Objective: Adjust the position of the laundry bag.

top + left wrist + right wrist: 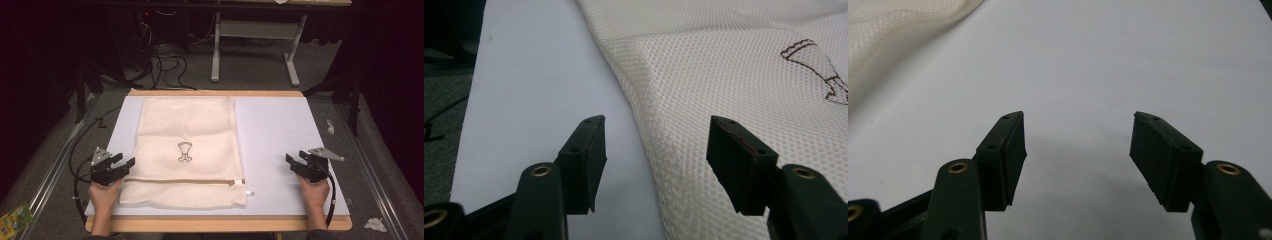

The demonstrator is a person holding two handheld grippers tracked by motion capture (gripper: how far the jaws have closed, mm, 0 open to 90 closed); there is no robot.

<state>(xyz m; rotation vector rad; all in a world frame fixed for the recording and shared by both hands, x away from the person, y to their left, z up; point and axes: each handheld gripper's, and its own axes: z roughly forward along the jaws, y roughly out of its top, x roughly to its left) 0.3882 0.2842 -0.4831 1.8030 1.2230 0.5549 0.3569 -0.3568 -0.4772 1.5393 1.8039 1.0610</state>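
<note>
**Soft mesh bag awaits a grip**

The left gripper (pixel 119 167), jaws released, hovers at the left edge of the cream mesh zippered laundry bag (pixel 187 145), flat on the pale table (pixel 280 135). Light and floppy; pinch an edge or corner. The right gripper (pixel 298 162) gapes empty.

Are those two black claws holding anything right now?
No. The left gripper stands open at the mesh bag's edge; the right gripper is open over bare table.
</note>
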